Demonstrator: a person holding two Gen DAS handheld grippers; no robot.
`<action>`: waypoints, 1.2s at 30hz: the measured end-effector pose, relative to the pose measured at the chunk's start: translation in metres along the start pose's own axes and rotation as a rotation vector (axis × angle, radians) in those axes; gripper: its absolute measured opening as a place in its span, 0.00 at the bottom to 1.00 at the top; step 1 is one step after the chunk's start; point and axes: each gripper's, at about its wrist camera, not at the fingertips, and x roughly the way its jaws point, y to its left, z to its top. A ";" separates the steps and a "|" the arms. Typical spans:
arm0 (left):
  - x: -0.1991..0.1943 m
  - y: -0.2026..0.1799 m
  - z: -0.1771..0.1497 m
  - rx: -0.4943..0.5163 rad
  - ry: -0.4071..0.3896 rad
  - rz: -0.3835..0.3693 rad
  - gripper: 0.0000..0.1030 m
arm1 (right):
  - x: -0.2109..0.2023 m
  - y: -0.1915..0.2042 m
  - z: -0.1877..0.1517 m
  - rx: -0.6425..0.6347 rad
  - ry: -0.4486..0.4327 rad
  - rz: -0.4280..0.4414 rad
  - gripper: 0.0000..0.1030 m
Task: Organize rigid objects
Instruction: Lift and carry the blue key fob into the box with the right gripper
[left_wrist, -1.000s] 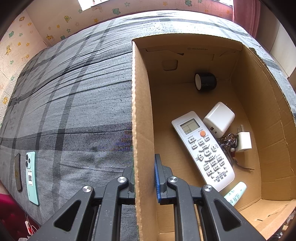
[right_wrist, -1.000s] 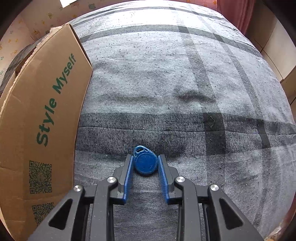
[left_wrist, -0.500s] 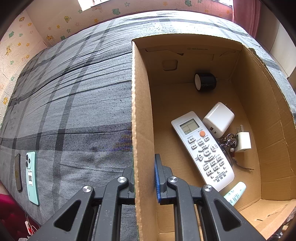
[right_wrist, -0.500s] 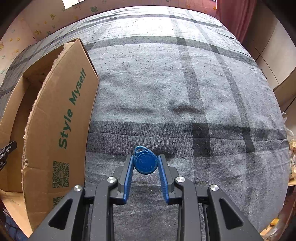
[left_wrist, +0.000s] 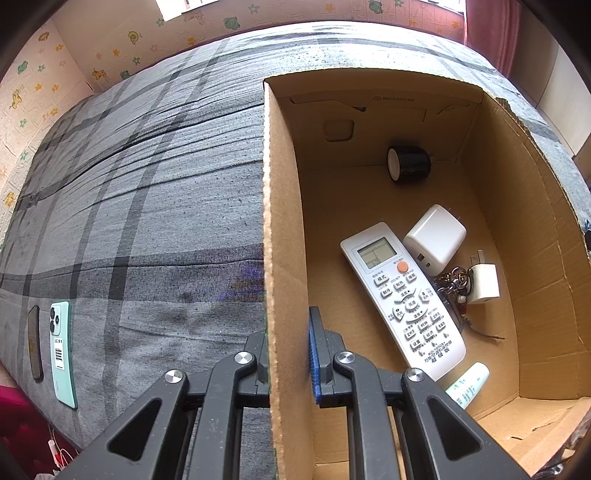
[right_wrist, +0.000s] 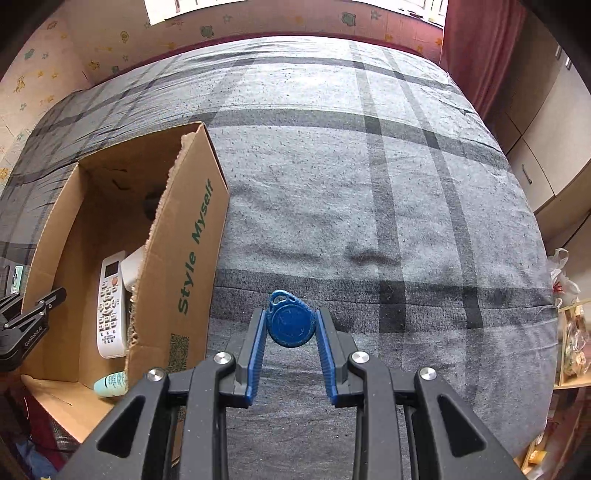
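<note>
Grey plaid bedding (right_wrist: 369, 184) lay beneath the right gripper (right_wrist: 290, 325), whose jaws were clamped on a blue key fob (right_wrist: 290, 324). The cardboard box's wall (left_wrist: 275, 258) was pinched by the left gripper (left_wrist: 288, 354); a remote control (left_wrist: 402, 295) lay inside.

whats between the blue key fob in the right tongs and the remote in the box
The right wrist view shows the cardboard box's printed side wall standing between the blue key fob and the remote.
</note>
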 end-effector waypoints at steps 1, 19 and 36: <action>0.000 0.000 0.000 0.000 0.000 -0.001 0.14 | -0.002 0.001 0.002 -0.003 -0.005 0.002 0.27; 0.001 0.002 0.001 -0.003 0.002 -0.007 0.14 | -0.044 0.051 0.028 -0.093 -0.086 0.058 0.27; 0.001 0.004 0.002 -0.007 0.001 -0.011 0.14 | -0.031 0.119 0.035 -0.188 -0.064 0.148 0.27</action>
